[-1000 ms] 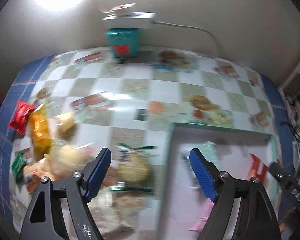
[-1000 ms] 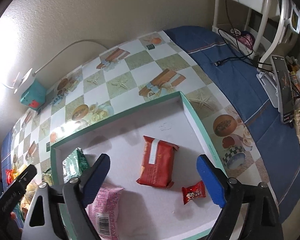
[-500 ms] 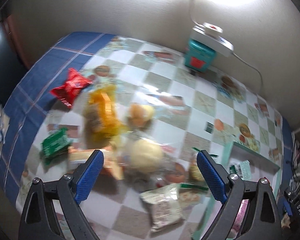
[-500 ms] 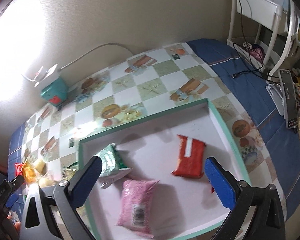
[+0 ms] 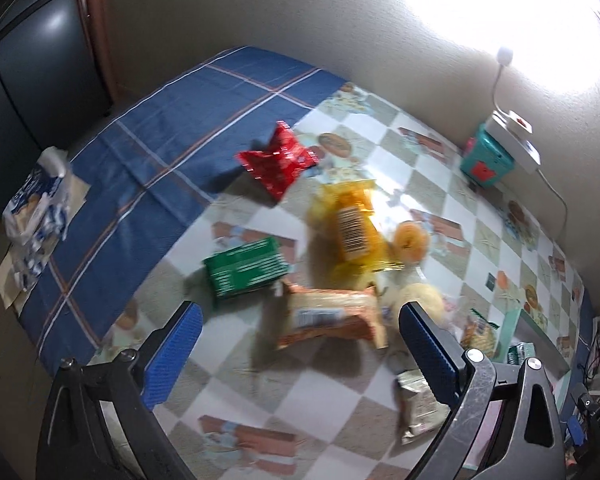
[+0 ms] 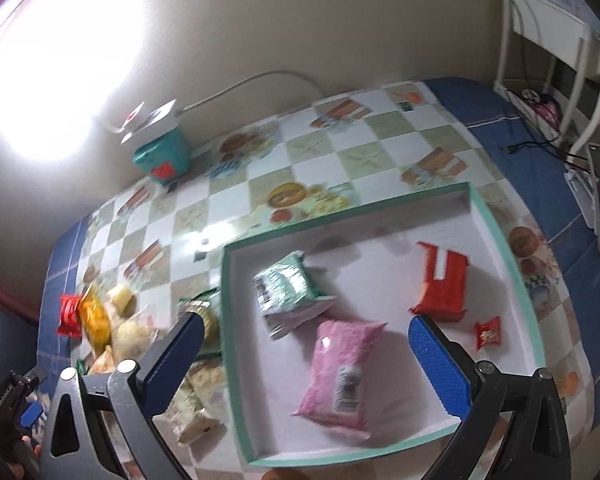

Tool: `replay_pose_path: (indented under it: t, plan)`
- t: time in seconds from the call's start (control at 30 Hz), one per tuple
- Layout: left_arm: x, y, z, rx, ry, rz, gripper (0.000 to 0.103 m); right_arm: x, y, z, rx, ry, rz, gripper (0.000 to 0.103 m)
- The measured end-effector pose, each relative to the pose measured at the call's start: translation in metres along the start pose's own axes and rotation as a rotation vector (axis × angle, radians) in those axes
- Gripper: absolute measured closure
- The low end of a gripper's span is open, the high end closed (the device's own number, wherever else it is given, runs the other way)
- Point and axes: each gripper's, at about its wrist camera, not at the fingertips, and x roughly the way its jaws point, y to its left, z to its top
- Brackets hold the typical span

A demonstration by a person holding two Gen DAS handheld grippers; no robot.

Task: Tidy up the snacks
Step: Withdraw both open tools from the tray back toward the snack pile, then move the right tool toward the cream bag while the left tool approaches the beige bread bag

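The snacks lie in two groups: a loose pile on the checked tablecloth (image 5: 384, 160) and four packets inside a shallow white tray (image 6: 518, 276) with a teal rim.

In the left wrist view the left gripper (image 5: 300, 344) hangs over the pile, its jaws having just been opening; they stand spread wide and pinch nothing, with the orange packet (image 5: 328, 316) lying on the cloth below the gap. That packet's long axis runs left to right across the frame. The green box (image 5: 246, 266) lies the same way, slightly tilted up to the right. The yellow bag (image 5: 350, 228) runs top to bottom, barcode label upward. The red packet (image 5: 278, 160) sits at the upper centre on the edge of the blue cloth.

Only the right wrist view shows the tray's contents. The right gripper (image 6: 306, 354) is spread wide and empty above the pink packet (image 6: 342, 372), whose long axis runs top to bottom. Upper left of it lies a green-and-silver packet (image 6: 288, 288); to the right are a red-orange packet (image 6: 444, 280), upright in the frame, and a small red sweet (image 6: 488, 332).

Printing on the labels is too blurred to read.
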Motion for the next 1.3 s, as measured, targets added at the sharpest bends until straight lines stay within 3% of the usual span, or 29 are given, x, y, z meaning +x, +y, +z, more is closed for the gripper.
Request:
replay_pose_path:
  t: [0.47,0.77,1.3]
  plan:
    - [-0.003,0.031,-0.009,-0.031,0.008,0.000,0.004,0.015,0.086,-0.043,-0.172,0.099,0.113,0.000]
    - [0.020,0.055,-0.010,-0.102,0.071,0.009,0.004,0.039,0.115,-0.063,-0.241,0.161,0.099,0.000]
    - [0.065,0.023,-0.014,-0.041,0.200,-0.038,0.004,0.082,0.138,-0.095,-0.352,0.270,0.030,0.000]
